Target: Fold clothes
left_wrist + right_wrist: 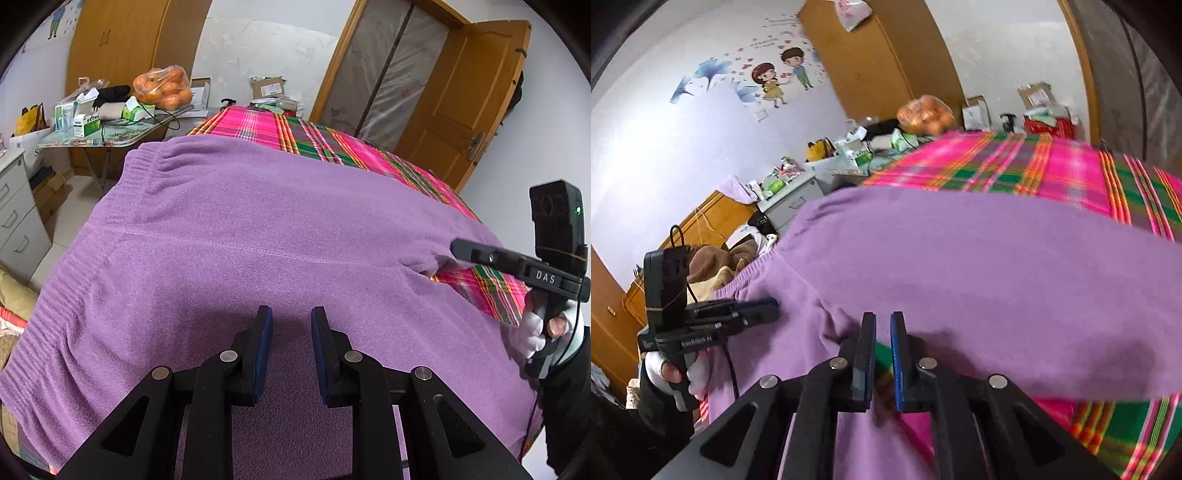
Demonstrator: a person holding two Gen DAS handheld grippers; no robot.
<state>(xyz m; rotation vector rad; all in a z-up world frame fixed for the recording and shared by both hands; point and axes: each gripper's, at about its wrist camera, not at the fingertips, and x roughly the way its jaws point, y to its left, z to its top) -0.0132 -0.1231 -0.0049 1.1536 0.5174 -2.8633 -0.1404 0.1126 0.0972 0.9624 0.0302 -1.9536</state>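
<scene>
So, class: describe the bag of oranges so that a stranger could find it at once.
Look past the pink and green plaid bedspread to the cluttered folding table against the wooden wardrobe. The clear plastic bag of oranges bulges among flat boxes, the only round orange thing there.

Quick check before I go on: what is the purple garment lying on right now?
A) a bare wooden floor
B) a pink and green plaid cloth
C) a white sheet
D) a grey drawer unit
B: the purple garment is spread over the pink and green plaid cloth, which shows past its far edge in both wrist views and again beside the right hand-held gripper.
</scene>
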